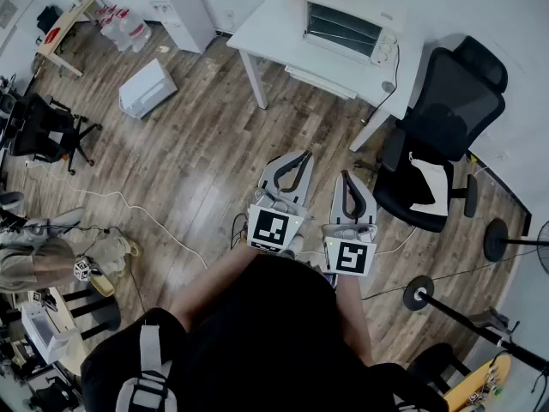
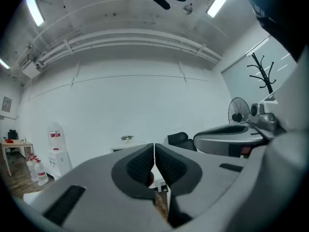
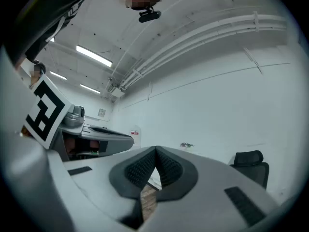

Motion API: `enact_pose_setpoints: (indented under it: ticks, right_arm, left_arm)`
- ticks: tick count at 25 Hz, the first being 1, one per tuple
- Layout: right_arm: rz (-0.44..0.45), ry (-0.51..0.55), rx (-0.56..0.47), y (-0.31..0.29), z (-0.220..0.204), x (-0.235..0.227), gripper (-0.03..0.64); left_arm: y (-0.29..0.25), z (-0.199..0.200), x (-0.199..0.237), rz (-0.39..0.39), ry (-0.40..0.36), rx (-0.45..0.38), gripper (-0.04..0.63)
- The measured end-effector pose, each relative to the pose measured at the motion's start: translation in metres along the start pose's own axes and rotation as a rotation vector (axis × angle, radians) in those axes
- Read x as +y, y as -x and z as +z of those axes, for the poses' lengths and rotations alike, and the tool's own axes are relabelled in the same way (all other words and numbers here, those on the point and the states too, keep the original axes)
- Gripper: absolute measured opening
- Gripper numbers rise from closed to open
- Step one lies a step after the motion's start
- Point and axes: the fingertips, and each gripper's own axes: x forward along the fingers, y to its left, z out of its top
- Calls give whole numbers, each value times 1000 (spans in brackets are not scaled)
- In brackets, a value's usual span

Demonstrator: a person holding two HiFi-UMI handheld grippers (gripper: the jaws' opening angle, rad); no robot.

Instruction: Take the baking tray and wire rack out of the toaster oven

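A white toaster oven (image 1: 350, 31) with a glass door stands on a white table (image 1: 266, 26) at the far side of the room; its door looks closed, and the tray and rack inside cannot be made out. My left gripper (image 1: 301, 157) and right gripper (image 1: 346, 177) are held side by side over the wooden floor, well short of the table. Both are shut with nothing between the jaws. In the left gripper view the left gripper (image 2: 154, 149) has its pads together, aimed at the distant table (image 2: 126, 149). The right gripper (image 3: 156, 152) is likewise closed.
A black office chair (image 1: 437, 136) stands right of the table. A white box (image 1: 147, 87) lies on the floor at left, cables run across the floor (image 1: 129, 202), a fan stand (image 1: 496, 240) and other stands sit at right. A water dispenser (image 1: 184, 11) is by the far wall.
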Motion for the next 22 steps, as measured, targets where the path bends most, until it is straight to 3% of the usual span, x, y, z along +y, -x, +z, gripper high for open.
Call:
enact_pose_setpoints:
  ticks: [22]
  right_arm:
    - [52, 60, 68, -93, -1, 23, 32]
  left_arm:
    - [-40, -17, 92, 25, 74, -1, 31]
